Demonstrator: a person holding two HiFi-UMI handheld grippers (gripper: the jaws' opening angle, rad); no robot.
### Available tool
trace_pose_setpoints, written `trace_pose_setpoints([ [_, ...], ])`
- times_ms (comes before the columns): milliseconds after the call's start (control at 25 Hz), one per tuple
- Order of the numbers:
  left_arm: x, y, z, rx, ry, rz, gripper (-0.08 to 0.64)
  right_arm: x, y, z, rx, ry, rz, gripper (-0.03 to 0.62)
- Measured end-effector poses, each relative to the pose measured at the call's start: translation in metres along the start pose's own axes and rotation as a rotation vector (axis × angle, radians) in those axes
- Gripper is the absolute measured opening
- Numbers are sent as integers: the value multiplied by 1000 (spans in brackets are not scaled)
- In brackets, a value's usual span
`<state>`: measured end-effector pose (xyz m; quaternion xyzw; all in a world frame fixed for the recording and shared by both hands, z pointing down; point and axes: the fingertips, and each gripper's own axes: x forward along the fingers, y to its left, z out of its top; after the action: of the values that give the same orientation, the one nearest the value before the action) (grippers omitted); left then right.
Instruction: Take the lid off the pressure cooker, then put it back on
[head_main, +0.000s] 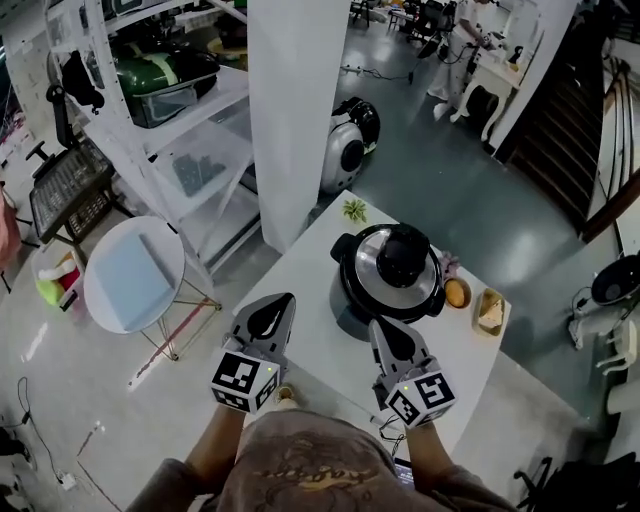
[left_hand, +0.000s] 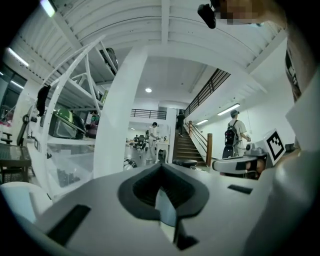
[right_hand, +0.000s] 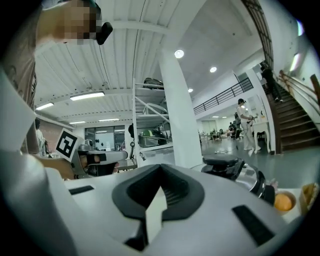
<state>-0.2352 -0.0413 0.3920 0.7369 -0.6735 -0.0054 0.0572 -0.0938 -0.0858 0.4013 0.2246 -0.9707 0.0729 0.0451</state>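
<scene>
The pressure cooker (head_main: 388, 275) stands on the white table (head_main: 305, 330), its steel lid (head_main: 372, 270) with a black knob (head_main: 402, 253) sitting on top. In the right gripper view the cooker (right_hand: 235, 172) shows just past the jaws, to the right. My left gripper (head_main: 282, 306) is shut and empty, near the table's left edge, well short of the cooker. My right gripper (head_main: 385, 333) is shut and empty too, just in front of the cooker's near side. Both point level across the table. From the left gripper (left_hand: 165, 172) only the right gripper (left_hand: 250, 162) and the room show.
An orange fruit (head_main: 456, 293) and a small yellow item (head_main: 490, 311) lie right of the cooker; a green leafy sticker (head_main: 354, 209) marks the table's far corner. A white pillar (head_main: 292, 110), shelving (head_main: 190, 130), a round side table (head_main: 134, 272) and a robot vacuum-like machine (head_main: 348, 140) stand around.
</scene>
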Motion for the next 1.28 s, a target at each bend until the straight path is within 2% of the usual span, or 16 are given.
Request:
trace_pose_setpoints([
  [240, 42, -5, 5, -7, 6, -148, 2, 1, -23, 12, -2, -26, -135, -8],
  [440, 73, -30, 8, 0, 12, -272, 2, -19, -51, 15, 7, -32, -255, -8],
  [680, 101, -64, 14, 20, 20, -389, 2, -42, -77, 19, 22, -44, -349, -8],
  [840, 117, -81, 12, 29, 35, -423, 2, -49, -89, 20, 43, -62, -367, -8],
  [1040, 130, -90, 12, 25, 34, -444, 4, -49, -101, 22, 53, -85, -340, 9],
  [1280, 140, -92, 14, 32, 26, -483, 76, -41, -116, 21, 43, -74, -308, 60],
])
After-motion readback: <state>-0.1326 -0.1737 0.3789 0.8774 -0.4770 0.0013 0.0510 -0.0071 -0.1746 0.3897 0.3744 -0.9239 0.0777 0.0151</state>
